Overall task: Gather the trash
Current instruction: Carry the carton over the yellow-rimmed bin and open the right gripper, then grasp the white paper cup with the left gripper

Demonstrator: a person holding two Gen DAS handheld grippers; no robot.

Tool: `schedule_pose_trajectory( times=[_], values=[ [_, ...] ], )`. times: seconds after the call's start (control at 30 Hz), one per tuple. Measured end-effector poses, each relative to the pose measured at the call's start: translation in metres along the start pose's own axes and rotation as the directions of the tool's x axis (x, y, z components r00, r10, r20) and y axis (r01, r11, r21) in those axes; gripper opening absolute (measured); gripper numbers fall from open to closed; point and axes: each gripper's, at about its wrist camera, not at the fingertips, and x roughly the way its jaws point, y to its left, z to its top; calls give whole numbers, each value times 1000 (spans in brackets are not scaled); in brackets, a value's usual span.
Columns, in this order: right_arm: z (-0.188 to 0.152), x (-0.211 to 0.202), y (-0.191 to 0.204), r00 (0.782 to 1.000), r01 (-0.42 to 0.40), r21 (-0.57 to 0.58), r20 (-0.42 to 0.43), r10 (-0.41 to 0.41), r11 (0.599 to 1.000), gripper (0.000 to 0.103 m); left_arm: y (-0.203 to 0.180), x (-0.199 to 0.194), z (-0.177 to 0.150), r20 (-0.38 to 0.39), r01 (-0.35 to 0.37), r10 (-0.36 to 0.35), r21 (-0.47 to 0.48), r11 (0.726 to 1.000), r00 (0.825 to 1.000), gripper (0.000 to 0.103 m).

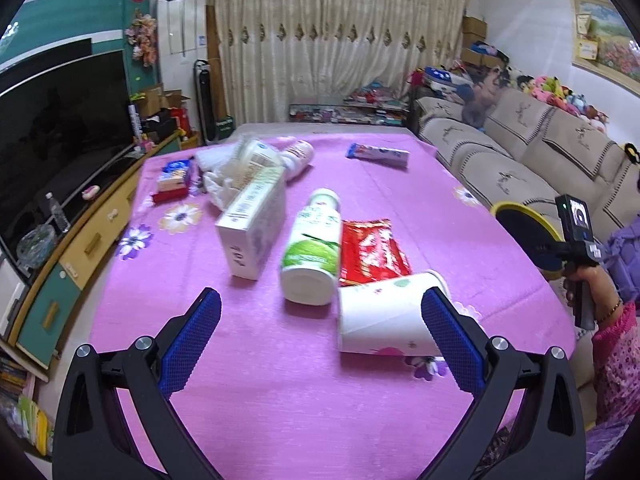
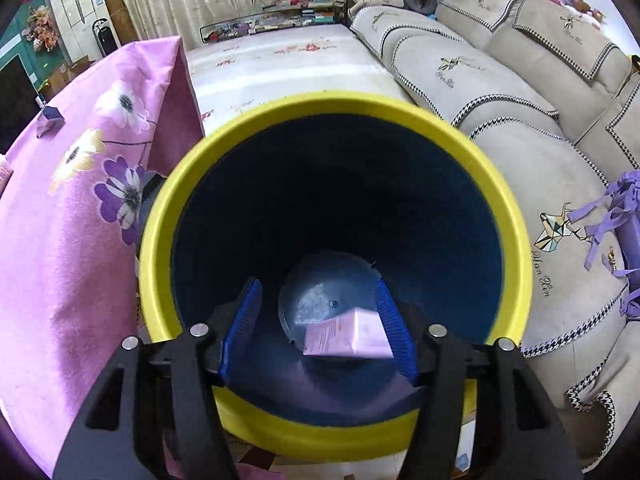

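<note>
On the pink flowered tablecloth (image 1: 280,380) lies trash: a white-and-green bottle (image 1: 310,248), a red wrapper (image 1: 372,252), a paper cup (image 1: 384,316) on its side and a white carton (image 1: 252,224). My left gripper (image 1: 322,296) hangs open above the cloth, its right finger in front of the cup, holding nothing. In the right wrist view my right gripper (image 2: 317,284) points down into a blue bin with a yellow rim (image 2: 156,240). A small pink box (image 2: 348,336) lies against its right pad, with a gap to the left pad.
Farther back on the table lie a blue-and-white packet (image 1: 378,154), a white bottle (image 1: 298,156), a crumpled white bag (image 1: 224,176) and a blue snack pack (image 1: 174,174). A beige sofa (image 2: 500,92) runs along the right. A TV cabinet (image 1: 80,248) stands left.
</note>
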Motion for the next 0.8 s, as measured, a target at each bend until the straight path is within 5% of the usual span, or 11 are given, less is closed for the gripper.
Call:
schedule_pose_trajectory(
  times=[0.3, 0.8],
  values=[
    [-2, -23, 1, 999, -26, -17, 37, 26, 1000, 59, -34, 35, -7, -80, 110, -105, 61, 992, 991, 99],
    [-14, -54, 5, 992, -96, -33, 83, 99, 995, 59, -50, 76, -17, -200, 64, -57, 30, 998, 978, 99]
  ],
)
